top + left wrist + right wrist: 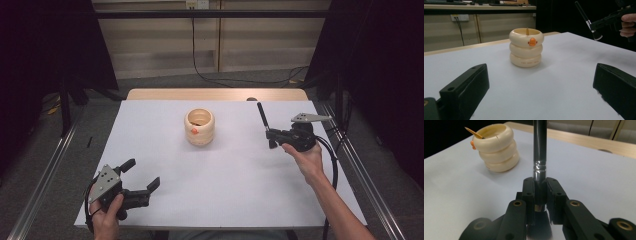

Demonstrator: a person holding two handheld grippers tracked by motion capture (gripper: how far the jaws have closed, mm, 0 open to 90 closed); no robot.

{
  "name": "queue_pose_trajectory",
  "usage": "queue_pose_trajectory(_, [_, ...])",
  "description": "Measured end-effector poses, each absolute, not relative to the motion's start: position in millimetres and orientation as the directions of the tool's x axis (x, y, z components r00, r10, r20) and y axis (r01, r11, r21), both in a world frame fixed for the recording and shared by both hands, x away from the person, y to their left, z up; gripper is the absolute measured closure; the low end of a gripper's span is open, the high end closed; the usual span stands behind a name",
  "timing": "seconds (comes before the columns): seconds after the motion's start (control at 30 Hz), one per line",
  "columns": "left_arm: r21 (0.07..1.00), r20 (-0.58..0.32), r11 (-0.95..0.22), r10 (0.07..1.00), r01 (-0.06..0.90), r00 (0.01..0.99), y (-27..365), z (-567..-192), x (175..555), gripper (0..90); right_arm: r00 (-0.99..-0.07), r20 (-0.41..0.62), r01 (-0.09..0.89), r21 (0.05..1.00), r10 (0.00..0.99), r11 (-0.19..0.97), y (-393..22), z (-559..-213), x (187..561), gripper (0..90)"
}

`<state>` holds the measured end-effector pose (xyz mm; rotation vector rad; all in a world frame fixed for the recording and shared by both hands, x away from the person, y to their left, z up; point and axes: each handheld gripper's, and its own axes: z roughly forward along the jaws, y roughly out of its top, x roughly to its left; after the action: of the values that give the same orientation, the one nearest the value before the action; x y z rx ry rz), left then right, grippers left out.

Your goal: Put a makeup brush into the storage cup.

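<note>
Fingers of the left gripper [142, 176] are spread wide and empty, low at 7 o'clock on the white surface [225, 185]. Fingers of the right gripper [270, 136] are clamped narrow on a black makeup brush [263, 119] at its silver ferrule, held off the surface at 3 o'clock. Brush's long axis is seen running handle-end up toward 12 o'clock, bristles at the lower end. Cream ringed holder [199, 127], upright, stands at centre, toward 9 o'clock from the brush and well apart; a thin stick leans inside. Right hand is judged nearer; transfer would need the brush carried toward 9 o'clock over the holder's mouth.
</note>
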<state>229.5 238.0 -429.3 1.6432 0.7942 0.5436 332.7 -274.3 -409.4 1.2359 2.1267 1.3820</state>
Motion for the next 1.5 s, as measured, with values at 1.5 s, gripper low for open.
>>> queue_pose_trajectory(1.5, [0.974, -0.077, -0.083, 0.756, 0.212, 0.65, 244.2, -427.2, 228.3, 0.5, -0.72, 0.183, 0.402, 0.896, 0.67, 0.187, -255.9, -390.5, 283.4, 78.1])
